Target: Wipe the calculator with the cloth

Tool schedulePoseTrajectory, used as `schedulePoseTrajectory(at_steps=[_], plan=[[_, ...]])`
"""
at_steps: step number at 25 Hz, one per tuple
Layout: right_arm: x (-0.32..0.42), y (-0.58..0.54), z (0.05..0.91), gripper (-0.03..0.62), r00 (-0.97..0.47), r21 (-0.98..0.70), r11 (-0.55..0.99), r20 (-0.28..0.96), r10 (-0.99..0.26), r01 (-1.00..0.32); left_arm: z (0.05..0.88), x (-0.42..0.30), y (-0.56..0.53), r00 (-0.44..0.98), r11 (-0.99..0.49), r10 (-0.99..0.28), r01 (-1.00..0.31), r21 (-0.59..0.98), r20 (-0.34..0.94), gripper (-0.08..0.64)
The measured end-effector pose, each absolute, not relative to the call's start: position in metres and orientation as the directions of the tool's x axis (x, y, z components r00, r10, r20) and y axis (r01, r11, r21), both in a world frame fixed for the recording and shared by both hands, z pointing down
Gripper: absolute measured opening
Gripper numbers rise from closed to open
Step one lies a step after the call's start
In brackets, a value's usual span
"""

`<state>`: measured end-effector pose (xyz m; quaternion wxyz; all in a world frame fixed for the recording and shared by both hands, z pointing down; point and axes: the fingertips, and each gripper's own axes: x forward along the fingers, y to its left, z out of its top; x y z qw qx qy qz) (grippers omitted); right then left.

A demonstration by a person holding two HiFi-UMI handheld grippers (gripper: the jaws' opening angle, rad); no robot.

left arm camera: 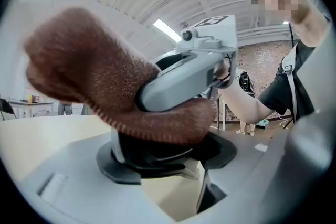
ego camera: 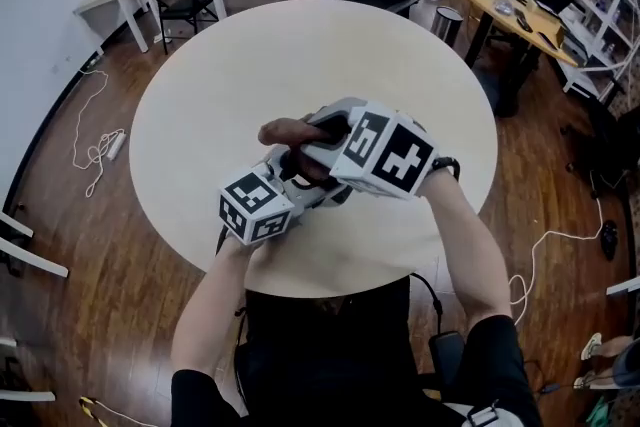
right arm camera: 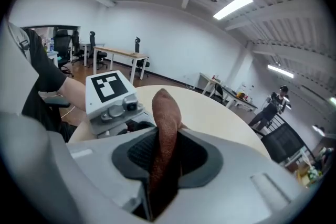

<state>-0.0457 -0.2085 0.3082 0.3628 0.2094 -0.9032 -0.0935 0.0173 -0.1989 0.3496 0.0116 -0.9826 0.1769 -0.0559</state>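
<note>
one round table (ego camera: 250,75), one calculator, one cloth, two grippers, both over the half of the table nearest the person and short of its near edge.

the left gripper (left arm camera: 167,157) lies about level with its jaws wide, clamped on the two sides of the calculator (left arm camera: 152,150). only a dark slab of the calculator shows between the pads. its top is hidden under the cloth (left arm camera: 100,81).

the right gripper (right arm camera: 165,152) slants down from above. its jaws are narrow and pinch the one brown cloth, whose folded end stands up between them in the right gripper view. in the left gripper view the cloth lies spread over the top of the calculator, touching it, with the right gripper's jaws on it. in the head view a bit of cloth sticks out beyond the two crossed grippers towards the middle of the table.
</note>
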Motion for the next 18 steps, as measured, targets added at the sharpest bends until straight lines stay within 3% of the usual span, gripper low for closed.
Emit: schedulePoseTrajectory(at_steps=[6,9,11,18], plan=[[0.026,-0.262,0.3,0.097,-0.612,0.263,0.805,0.538,-0.58,-0.532,0.349,0.019,-0.204,0.931,-0.936,-0.35,-0.351,-0.01,0.107,0.291],[0.076,-0.291,0.321,0.097,-0.471,0.315,0.702,0.561,-0.681,-0.638,0.348,0.021,-0.205,0.93,-0.935,-0.354,-0.355,-0.002,0.102,0.287],[0.095,-0.292,0.337,0.097,-0.431,0.318,0.672,0.57,-0.699,-0.669,0.349,0.02,-0.207,0.928,-0.932,-0.359,-0.362,0.017,0.103,0.285],[0.078,-0.251,0.34,0.097,-0.57,0.231,0.725,0.485,-0.664,-0.648,0.348,-0.006,-0.227,0.921,-0.905,-0.375,-0.388,0.175,0.106,0.271]])
